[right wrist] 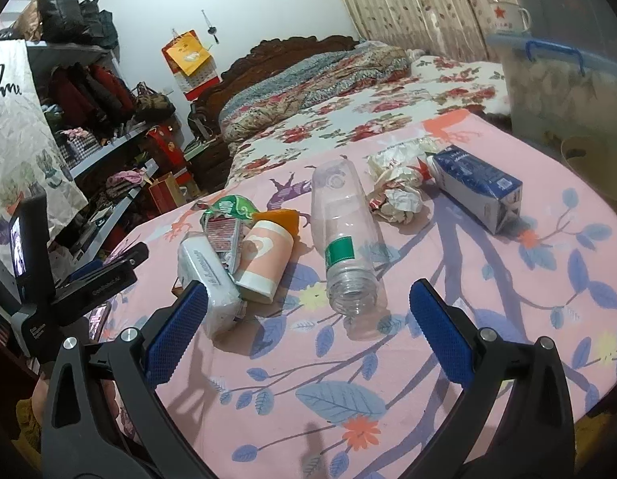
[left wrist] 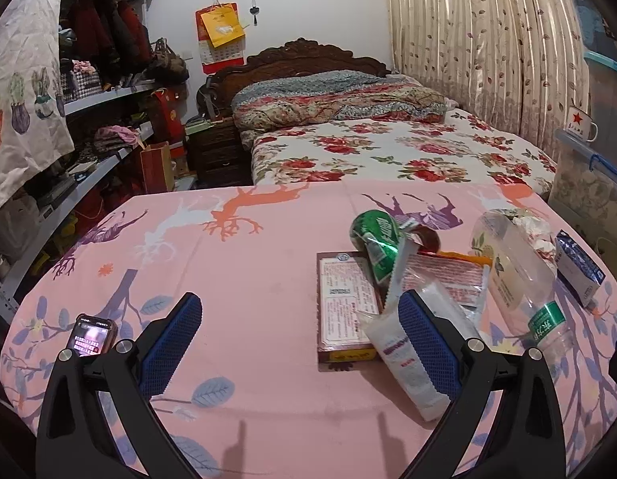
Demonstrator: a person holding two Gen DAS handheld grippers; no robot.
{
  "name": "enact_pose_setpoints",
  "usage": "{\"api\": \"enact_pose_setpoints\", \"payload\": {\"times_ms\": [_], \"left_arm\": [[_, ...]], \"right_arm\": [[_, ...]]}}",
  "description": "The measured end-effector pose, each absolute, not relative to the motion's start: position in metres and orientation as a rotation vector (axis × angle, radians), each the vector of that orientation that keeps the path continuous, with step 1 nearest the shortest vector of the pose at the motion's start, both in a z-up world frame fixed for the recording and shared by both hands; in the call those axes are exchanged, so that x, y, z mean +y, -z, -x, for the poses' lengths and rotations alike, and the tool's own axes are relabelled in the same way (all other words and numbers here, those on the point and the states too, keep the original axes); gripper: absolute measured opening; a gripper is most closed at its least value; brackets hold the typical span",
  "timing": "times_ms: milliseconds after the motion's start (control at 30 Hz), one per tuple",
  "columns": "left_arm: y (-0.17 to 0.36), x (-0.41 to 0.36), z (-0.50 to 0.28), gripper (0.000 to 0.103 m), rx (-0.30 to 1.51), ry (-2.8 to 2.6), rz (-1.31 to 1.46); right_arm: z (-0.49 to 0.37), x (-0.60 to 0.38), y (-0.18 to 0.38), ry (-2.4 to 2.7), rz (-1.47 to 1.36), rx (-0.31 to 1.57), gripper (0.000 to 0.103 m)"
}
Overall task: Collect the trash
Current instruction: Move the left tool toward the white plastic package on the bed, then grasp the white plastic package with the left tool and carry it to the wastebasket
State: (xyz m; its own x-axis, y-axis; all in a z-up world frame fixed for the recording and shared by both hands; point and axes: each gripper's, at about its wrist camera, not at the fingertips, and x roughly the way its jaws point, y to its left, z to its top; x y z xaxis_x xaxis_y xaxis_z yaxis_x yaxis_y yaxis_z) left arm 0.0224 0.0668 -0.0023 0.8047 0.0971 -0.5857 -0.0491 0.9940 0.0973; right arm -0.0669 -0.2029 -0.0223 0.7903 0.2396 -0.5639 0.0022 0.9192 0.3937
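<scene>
Trash lies on the pink tablecloth (left wrist: 248, 279). In the left wrist view: a flat printed box (left wrist: 344, 303), a crushed green can (left wrist: 374, 239), a white wrapper (left wrist: 404, 355) against my right finger pad, a clear plastic bottle (left wrist: 516, 275) on its side, and a blue and white carton (left wrist: 578, 271). My left gripper (left wrist: 300, 339) is open and empty, just left of the pile. In the right wrist view the bottle (right wrist: 344, 239) lies ahead, with crumpled paper (right wrist: 396, 195), the carton (right wrist: 478, 187), a pink cup (right wrist: 264, 259) and the white wrapper (right wrist: 212, 283). My right gripper (right wrist: 308, 327) is open and empty, just short of the bottle's mouth.
A phone (left wrist: 91, 335) lies on the table's left part. A bed (left wrist: 388, 151) stands behind the table, cluttered shelves (left wrist: 89, 119) at the left, clear storage bins (right wrist: 564, 80) at the right. The left gripper's body (right wrist: 69, 279) is at the left of the right wrist view.
</scene>
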Motion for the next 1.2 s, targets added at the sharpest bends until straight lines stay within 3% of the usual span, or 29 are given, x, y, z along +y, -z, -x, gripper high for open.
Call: {"api": "enact_pose_setpoints", "payload": {"times_ms": [467,667,933,1100,1200], "left_arm": [[0.012,0.079,-0.031,0.094,0.668,-0.097,-0.072],[0.017,0.081,-0.033,0.094,0.69,-0.11,-0.082],[0.02,0.088,-0.037,0.094,0.734,-0.072,-0.052],[0.014,0.083,-0.032,0.094,0.734,0.03,-0.021],[0.014,0.073,-0.03,0.094,0.742,0.096,-0.012]], "right_arm": [[0.064,-0.215,0.024,-0.085,-0.421,0.645,0.096],[0.062,-0.216,0.027,-0.094,-0.434,0.657,0.083],[0.058,-0.21,0.03,-0.16,-0.422,0.682,0.05],[0.053,-0.202,0.031,-0.208,-0.396,0.702,0.04],[0.051,-0.199,0.031,-0.218,-0.385,0.708,0.04]]}}
